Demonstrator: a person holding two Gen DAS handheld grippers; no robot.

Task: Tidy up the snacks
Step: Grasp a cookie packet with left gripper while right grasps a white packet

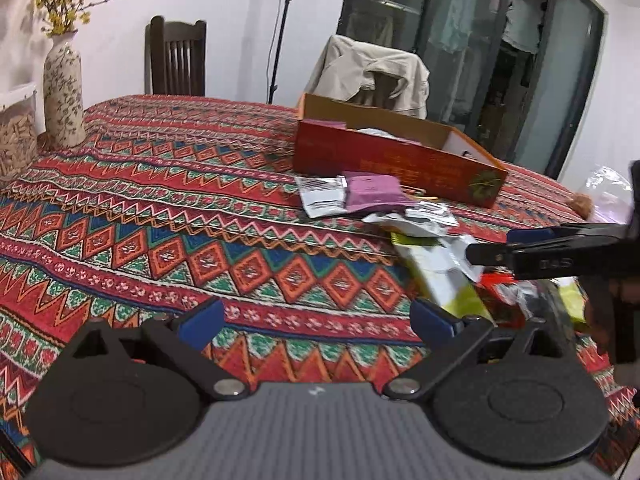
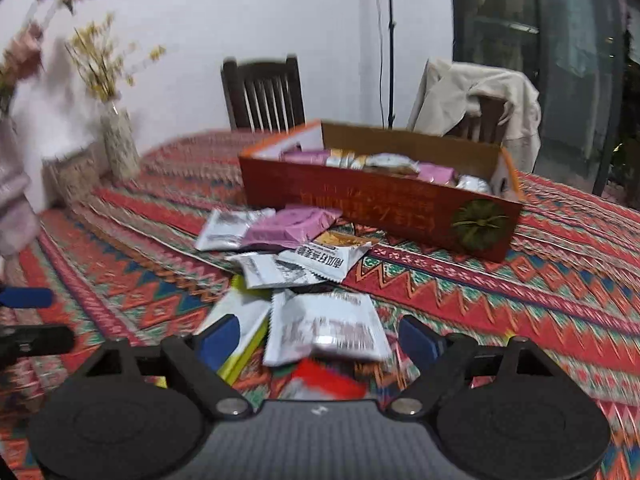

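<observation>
Two grippers, left [image 1: 316,318] and right [image 2: 318,338], both spread wide (nothing clamped), near loose snack packets [image 2: 304,264]; far behind, red box [image 2: 380,204].

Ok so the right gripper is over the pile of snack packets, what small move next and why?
Probably lower the right gripper and close on the white packet between its open fingers. That packet lies on top of the loose pile, nearest the gripper, and the red box behind already holds packets.
</observation>
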